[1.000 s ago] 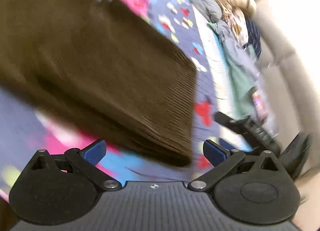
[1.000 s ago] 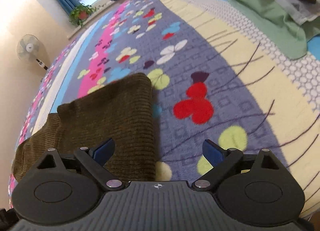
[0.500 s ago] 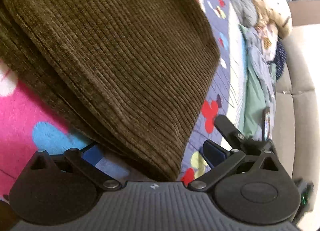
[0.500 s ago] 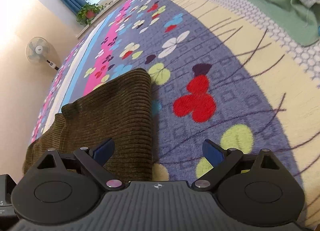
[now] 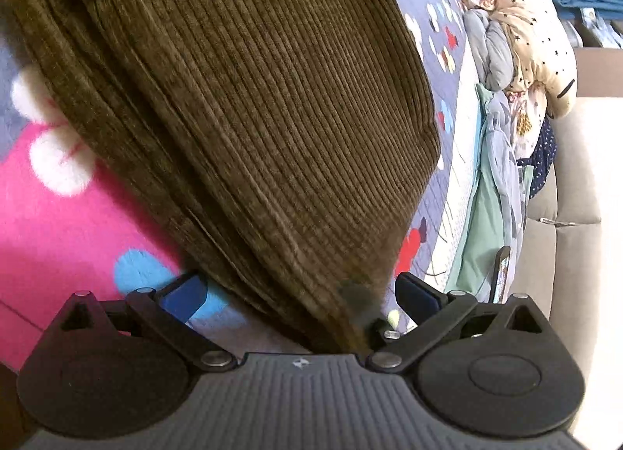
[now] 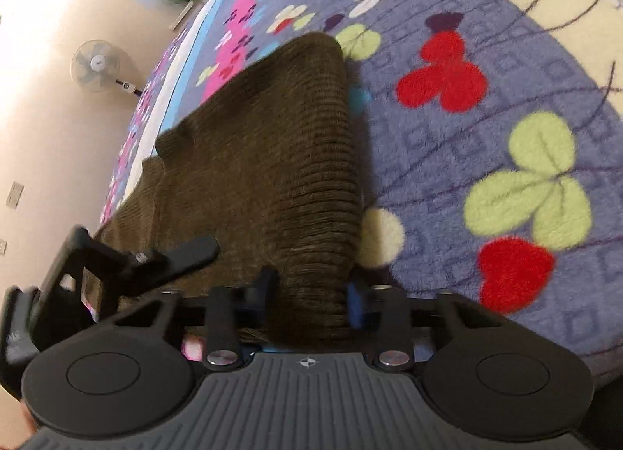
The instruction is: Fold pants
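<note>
- While the pants (image 5: 249, 107) lie folded on the flowered blanket (image 5: 58, 224), their ribbed length runs straight away from both tools, with the near end at the fingers.
- At the pants' left side, the left gripper (image 5: 300, 294) has its fingers spread wide, the near corner lying between them (unpinched, as far as I can judge).
- At the pants' right edge, the right gripper (image 6: 311, 298) is pinching the thick fold, so it looks the readier hand to carry that end forward.
</note>
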`<action>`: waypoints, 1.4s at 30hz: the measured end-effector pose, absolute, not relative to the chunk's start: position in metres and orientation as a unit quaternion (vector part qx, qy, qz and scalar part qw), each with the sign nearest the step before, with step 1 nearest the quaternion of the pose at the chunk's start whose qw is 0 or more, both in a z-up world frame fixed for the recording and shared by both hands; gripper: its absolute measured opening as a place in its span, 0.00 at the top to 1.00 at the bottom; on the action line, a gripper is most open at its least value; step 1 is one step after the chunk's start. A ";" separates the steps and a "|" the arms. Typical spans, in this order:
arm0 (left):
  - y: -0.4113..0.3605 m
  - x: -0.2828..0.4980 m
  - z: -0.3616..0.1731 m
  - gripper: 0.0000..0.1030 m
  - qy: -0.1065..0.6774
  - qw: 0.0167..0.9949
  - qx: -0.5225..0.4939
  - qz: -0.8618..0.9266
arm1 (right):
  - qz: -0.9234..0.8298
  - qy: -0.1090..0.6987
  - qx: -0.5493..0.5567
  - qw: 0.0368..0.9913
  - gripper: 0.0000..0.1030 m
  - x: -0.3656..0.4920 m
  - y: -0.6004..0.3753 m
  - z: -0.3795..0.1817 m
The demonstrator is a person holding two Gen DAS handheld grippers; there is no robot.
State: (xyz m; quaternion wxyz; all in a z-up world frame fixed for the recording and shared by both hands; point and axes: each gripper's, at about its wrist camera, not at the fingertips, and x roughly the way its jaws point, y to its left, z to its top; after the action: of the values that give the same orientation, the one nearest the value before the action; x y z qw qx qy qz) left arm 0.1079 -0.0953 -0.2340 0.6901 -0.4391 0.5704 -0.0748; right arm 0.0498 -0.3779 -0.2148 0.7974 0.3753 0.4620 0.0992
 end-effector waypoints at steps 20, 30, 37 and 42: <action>-0.090 0.128 -0.232 0.63 0.587 0.678 -0.437 -0.066 | 0.097 0.479 0.473 0.733 0.19 0.070 -0.436 -0.221; -0.081 0.133 -0.222 0.67 0.581 0.675 -0.442 -0.106 | 0.120 0.487 0.429 0.751 0.64 0.157 -0.397 -0.240; -0.057 0.130 -0.207 0.67 0.561 0.649 -0.494 -0.140 | 0.126 0.474 0.355 0.796 0.83 0.164 -0.366 -0.163; -0.013 0.133 -0.180 0.67 0.512 0.630 -0.557 -0.173 | 0.144 0.451 0.294 0.830 0.83 0.178 -0.314 -0.088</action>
State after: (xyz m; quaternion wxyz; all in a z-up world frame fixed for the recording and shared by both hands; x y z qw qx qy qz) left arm 0.1335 -0.0132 -0.1801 0.6305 -0.5567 0.5124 -0.1735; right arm 0.1782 -0.3143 -0.0879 0.8301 0.2945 0.4510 0.1443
